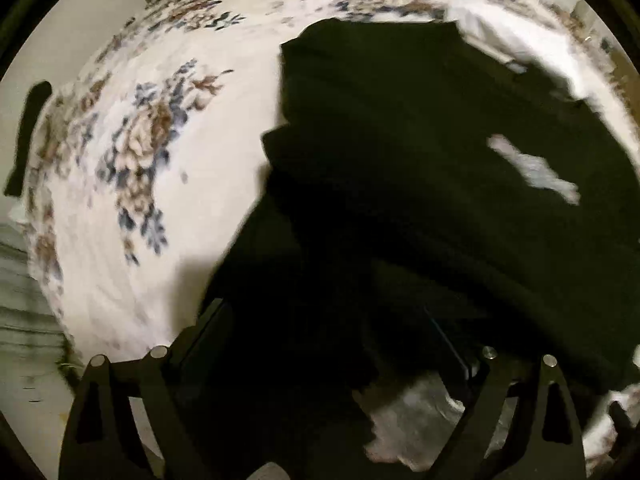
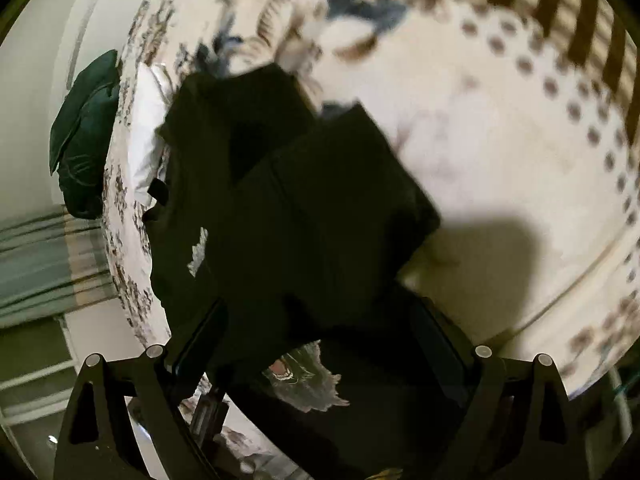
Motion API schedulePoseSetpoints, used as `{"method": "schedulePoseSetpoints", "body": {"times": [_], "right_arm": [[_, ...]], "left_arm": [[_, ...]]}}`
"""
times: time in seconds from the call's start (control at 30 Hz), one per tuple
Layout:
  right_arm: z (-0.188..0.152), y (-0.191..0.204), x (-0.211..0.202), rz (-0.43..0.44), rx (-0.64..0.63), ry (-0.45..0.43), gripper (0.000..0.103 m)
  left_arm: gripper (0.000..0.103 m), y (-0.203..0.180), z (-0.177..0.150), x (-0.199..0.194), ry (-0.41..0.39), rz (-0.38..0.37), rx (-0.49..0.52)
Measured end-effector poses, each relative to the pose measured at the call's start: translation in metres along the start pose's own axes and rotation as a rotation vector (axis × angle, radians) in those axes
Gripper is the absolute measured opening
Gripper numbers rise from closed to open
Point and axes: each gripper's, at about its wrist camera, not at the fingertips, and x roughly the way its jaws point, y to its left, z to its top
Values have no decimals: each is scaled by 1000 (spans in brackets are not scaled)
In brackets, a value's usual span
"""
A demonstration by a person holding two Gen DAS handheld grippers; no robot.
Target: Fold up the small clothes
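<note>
A black garment point(image 1: 420, 168) lies crumpled on a bed with a white, flower-printed bedspread point(image 1: 168, 140), one fold thrown over another and a small pale patch point(image 1: 532, 168) showing on the cloth. In the left wrist view the left gripper point(image 1: 332, 320) points steeply down at the near edge of the garment; its jaws stand wide apart, released, with dark cloth lying in the gap between them, though the blur and the black-on-black hide whether the fingers touch it. In the right wrist view the right gripper point(image 2: 320, 320) is likewise spread wide over the garment point(image 2: 312, 200), the cloth bunched between its fingers but not pinched. The bedspread point(image 2: 500, 160) there shows dotted and striped edging toward the far right. A dark green cushion point(image 2: 86, 136) sits at the bed's left edge, just beside a white pillow point(image 2: 150, 136). Both views are smeared by motion
</note>
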Motion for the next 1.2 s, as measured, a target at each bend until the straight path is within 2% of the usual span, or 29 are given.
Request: {"method": "schedulePoseSetpoints", "body": {"times": [0.07,0.13,0.23,0.27,0.43,0.63,0.77,0.93,1.07,1.13,1.2], "right_arm": [[0,1,11,37,22,-6,77],[0,6,19,51,39,-29,77],[0,10,20,52,65,-64,76],[-1,12,20,55,64,-68,73],[-19,23,8,58,22,-113,70],[-16,26,19,45,7,-94,67],[-10,23,10,-12,-49,-112,67],[1,2,7,-42,-10,-128,67],[9,5,20,-203,-108,-101,67],[8,11,11,-173,-142,-129,67],[5,24,3,-168,-225,-171,67]], "left_arm": [[93,14,7,3,-17,46,-40],[95,34,11,8,-15,64,-93],[95,64,11,20,31,12,-186],[95,70,10,22,41,0,-205],[95,85,6,22,58,-45,-288],[95,118,7,38,79,-90,-397],[96,125,4,41,67,-97,-380],[96,120,1,29,66,-77,-305],[96,113,-16,-3,54,-60,-153],[96,118,-25,-21,23,-26,-122],[96,121,-23,-34,-8,-26,-142]]}}
